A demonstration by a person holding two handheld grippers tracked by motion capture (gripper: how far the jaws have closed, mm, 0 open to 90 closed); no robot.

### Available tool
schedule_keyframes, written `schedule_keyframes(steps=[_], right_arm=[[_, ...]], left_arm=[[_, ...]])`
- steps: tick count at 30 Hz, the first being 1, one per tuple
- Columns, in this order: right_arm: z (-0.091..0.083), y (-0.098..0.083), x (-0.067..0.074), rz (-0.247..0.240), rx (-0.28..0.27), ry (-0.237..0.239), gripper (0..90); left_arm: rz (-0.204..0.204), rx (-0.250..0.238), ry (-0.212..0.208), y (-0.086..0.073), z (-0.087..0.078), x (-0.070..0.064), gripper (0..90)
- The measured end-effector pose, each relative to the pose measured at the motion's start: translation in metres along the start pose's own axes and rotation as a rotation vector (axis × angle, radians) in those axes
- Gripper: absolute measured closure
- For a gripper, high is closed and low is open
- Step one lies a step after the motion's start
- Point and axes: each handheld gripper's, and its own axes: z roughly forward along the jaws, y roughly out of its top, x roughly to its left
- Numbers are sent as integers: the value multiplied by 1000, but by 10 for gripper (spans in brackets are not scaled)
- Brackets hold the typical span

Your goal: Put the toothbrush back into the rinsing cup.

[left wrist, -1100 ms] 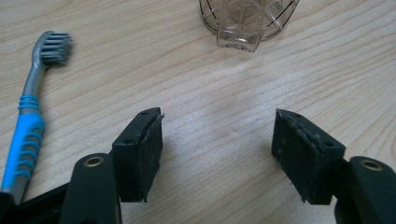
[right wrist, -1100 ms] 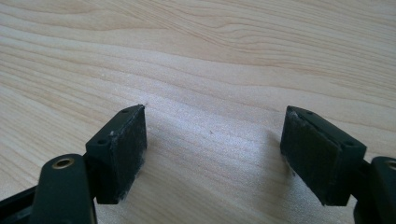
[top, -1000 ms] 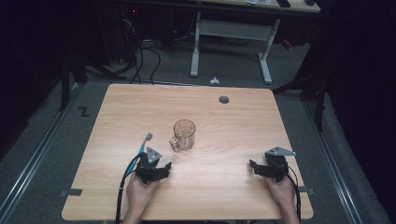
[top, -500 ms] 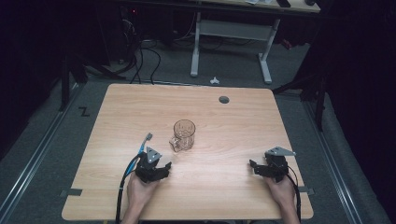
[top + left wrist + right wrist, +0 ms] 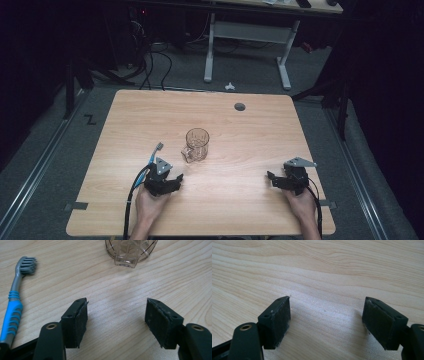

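A clear glass mug [image 5: 196,144] stands upright near the middle of the wooden table [image 5: 250,130], its handle turned toward the person's side. The left gripper [image 5: 172,181] rests on the tabletop just short of the mug, jaws spread wide with nothing between them (its own view shows bare wood between the pads and the mug's base [image 5: 130,252] ahead). A blue-and-grey toothbrush [image 5: 15,300] lies flat just left of that gripper, bristles toward the mug. The right gripper [image 5: 272,179], well apart from the mug to its right, sits with jaws wide and empty.
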Motion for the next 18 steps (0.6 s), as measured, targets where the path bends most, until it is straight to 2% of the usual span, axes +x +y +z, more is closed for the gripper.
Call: schedule_keyframes(steps=[3, 8, 12, 18], right_arm=[[0, 0, 0, 0, 0, 0, 229], [0, 0, 0, 0, 0, 0, 229], [0, 0, 0, 0, 0, 0, 229], [0, 0, 0, 0, 0, 0, 228]], left_arm=[[-9, -4, -15, 0, -3, 1, 354], [-2, -4, -28, -1, -8, 2, 355], [-22, -16, -44, -3, -13, 4, 351], [-21, -19, -35, -5, -21, 6, 350]])
